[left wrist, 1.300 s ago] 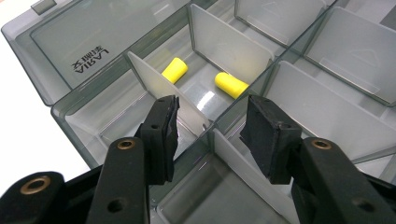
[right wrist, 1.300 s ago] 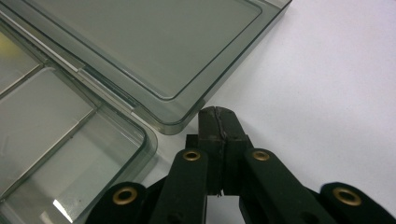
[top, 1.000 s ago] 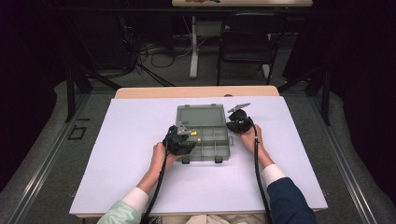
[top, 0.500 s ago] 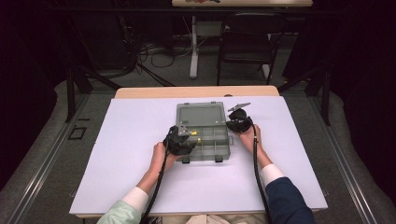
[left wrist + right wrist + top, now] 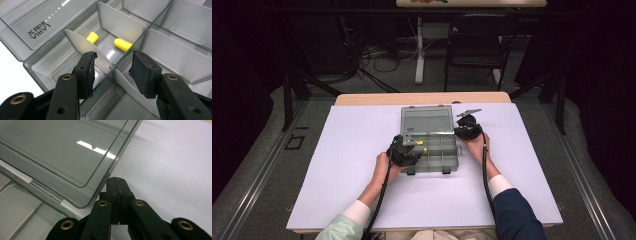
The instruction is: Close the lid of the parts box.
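A clear grey compartment box [image 5: 443, 159] lies mid-table with its lid [image 5: 427, 120] laid open at the back. Two yellow earplugs [image 5: 92, 37] [image 5: 123, 44] rest in one compartment, seen as a yellow speck [image 5: 419, 143] from above. My left gripper [image 5: 112, 67] hovers open just above the dividers [image 5: 85, 46] on the box's left side [image 5: 411, 145], with nothing between its fingers. My right gripper [image 5: 117, 188] is shut with its pads pressed together, on the white tabletop beside the lid's right corner [image 5: 82, 203], at the box's right edge [image 5: 462, 131].
The white tabletop [image 5: 337, 165] extends wide on both sides of the box. Most other compartments [image 5: 185, 27] look bare. A dark chair [image 5: 474, 47] and cables lie on the floor beyond the far table edge.
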`<state>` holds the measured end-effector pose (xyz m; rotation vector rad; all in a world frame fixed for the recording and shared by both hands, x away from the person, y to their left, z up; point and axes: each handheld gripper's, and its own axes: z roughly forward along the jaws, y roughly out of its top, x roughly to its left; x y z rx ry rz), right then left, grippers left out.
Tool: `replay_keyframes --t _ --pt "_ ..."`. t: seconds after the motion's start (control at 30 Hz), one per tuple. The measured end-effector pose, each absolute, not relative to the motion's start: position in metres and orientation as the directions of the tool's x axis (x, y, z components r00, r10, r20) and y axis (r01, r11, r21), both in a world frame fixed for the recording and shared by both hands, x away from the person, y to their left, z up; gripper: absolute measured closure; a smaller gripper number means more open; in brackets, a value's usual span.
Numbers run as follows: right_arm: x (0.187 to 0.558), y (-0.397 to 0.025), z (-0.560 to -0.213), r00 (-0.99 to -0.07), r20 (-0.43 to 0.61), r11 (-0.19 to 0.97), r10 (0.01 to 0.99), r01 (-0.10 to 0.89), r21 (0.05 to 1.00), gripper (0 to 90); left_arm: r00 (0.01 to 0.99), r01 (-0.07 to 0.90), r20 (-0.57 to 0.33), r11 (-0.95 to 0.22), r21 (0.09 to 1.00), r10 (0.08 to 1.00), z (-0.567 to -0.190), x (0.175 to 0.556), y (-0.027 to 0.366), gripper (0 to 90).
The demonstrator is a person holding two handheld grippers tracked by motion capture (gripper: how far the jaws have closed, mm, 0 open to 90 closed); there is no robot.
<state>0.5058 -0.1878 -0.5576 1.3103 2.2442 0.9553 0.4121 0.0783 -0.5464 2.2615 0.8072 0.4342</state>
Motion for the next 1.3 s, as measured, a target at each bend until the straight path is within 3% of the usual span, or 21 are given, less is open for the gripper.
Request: replay_keyframes --t 1.3 --pt "0.499 -0.191 -0.541 -0.492 -0.008 0.288 0.87 0.497 0.819 90.0 0.748 0.433 0.07 -0.564 0.703 0.66 -0.547 0.413 0.078 51.9"
